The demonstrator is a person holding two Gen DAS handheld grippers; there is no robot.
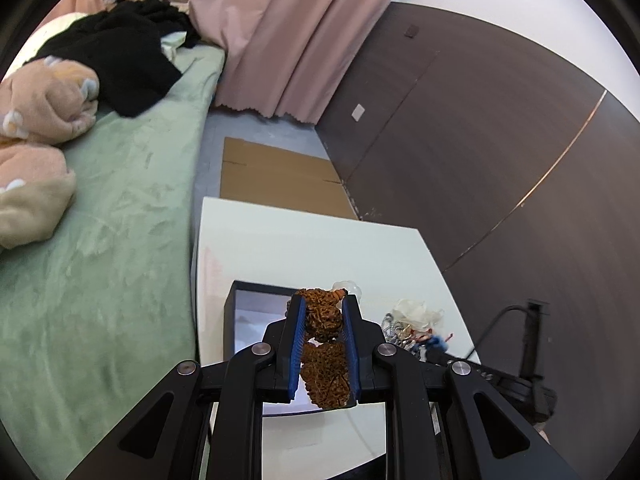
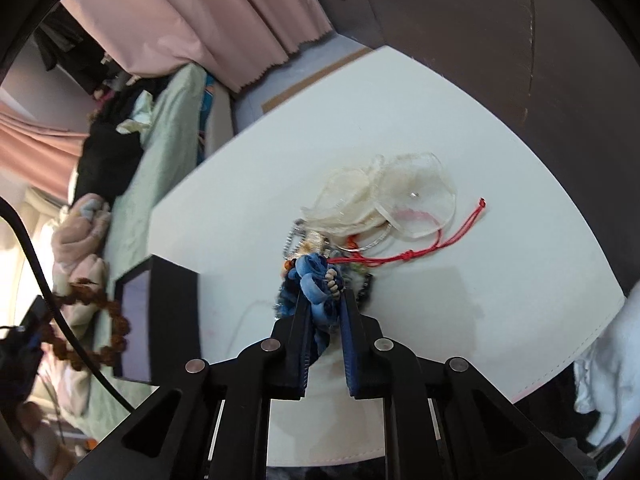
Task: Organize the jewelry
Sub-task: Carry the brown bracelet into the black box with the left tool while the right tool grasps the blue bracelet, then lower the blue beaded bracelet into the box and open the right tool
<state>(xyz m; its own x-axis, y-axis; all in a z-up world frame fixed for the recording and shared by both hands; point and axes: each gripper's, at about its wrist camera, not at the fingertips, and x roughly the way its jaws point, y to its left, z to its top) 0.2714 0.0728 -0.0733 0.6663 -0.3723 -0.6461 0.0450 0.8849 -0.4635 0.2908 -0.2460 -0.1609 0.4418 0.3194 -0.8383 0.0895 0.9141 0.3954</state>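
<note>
holding a brown bead bracelet (image 1: 324, 320) between its blue pads (image 1: 297, 344), your left tool (image 1: 323, 304) had its jaws drawn nearly together, pinching the knobbly beads, and part of the loop hung below the grip. directly beneath and just beyond that tool sat the black box (image 1: 232, 320), open, its pale inside showing. in the right wrist view the same bracelet hung as a ring beside the box's outer wall, to the far left of your right tool.

your right tool (image 2: 325, 300) pointed steeply down at the bench (image 2: 460, 312), and its jaws were pressed close on a blue fabric piece (image 2: 316, 280), which bunched up between the pads; a few small pale beads (image 2: 332, 280) sat against it at the tips. whether that piece had left the bench, i could not tell.

just ahead of the right tool's tips lay the rest of the jewelry pile: sheer cream pouches (image 2: 384, 196) farthest out, a thin silver bangle (image 2: 376, 242) half under them, a red cord (image 2: 432, 246) trailing off to the right, and a silver chain (image 2: 294, 240) to the left of them. from the left tool, that pile lay to the right and close by.

left of both tools ran a bed with a green cover (image 1: 120, 220), and pink curtains (image 1: 280, 40) hung beyond the bench.
</note>
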